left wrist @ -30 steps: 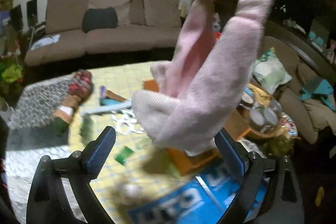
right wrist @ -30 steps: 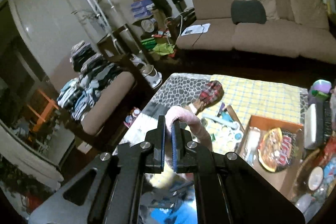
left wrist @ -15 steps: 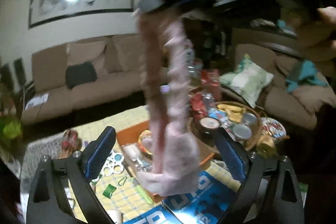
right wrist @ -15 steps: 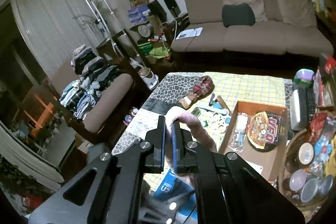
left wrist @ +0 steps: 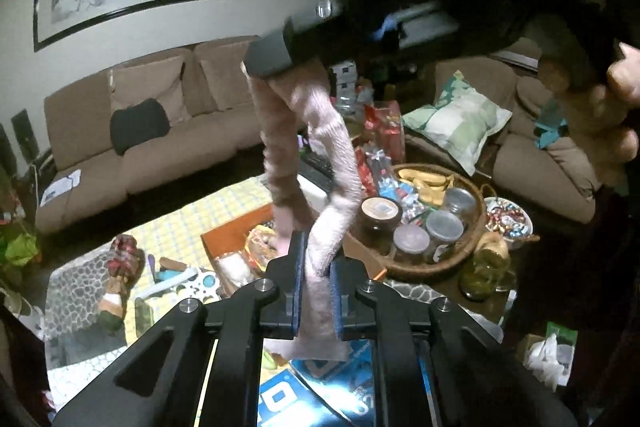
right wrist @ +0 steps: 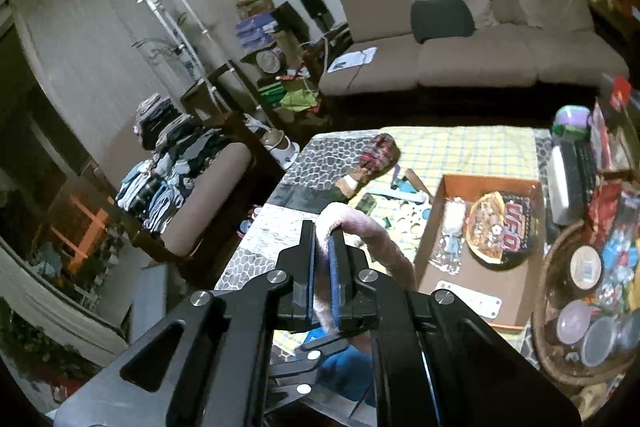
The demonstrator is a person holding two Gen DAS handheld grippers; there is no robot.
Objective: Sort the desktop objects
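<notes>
With the left tool (left wrist: 316, 283) and right tool (right wrist: 322, 267) both clamped on the pink sock (left wrist: 320, 163), I'd keep it taut over the counter (right wrist: 460, 143).

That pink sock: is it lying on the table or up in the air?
In the air. The pink sock hangs doubled over, clamped between the right gripper above and the left gripper below, over the table.

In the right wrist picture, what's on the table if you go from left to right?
Plaid slipper → orange tray with the UFO packet → keyboard → wicker basket of jars.
</notes>
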